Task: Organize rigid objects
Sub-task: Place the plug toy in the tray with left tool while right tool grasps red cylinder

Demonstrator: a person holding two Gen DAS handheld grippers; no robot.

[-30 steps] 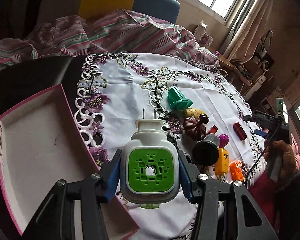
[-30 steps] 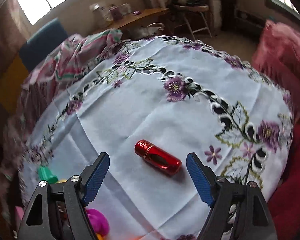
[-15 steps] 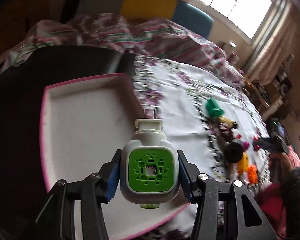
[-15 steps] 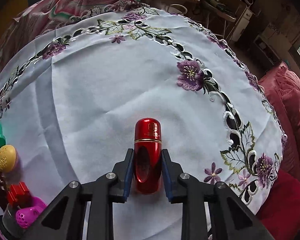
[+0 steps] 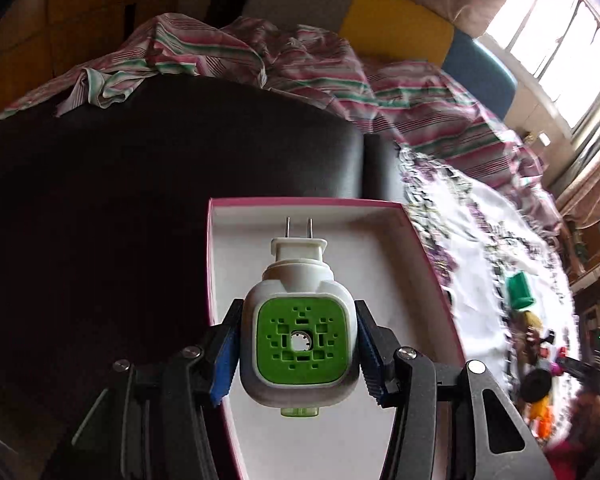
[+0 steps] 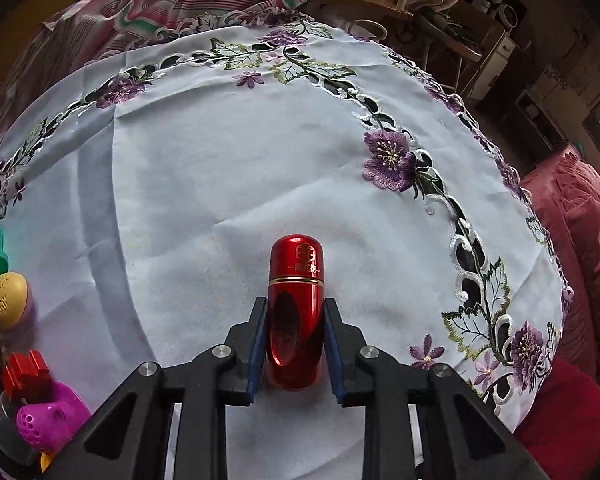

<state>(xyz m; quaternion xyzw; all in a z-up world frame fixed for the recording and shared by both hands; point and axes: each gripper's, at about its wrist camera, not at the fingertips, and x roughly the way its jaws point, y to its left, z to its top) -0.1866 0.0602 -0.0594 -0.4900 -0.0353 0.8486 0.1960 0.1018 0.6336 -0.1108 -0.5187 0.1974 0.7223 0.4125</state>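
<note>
Left tongs now over tray, tilted down

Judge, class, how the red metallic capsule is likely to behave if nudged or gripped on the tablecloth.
The red capsule looks glossy and smooth, so it may slip between the right gripper pads clamped on its sides. Its round barrel and domed end suggest it would roll if released lying down. It appears rigid, unlikely to flex.
</note>
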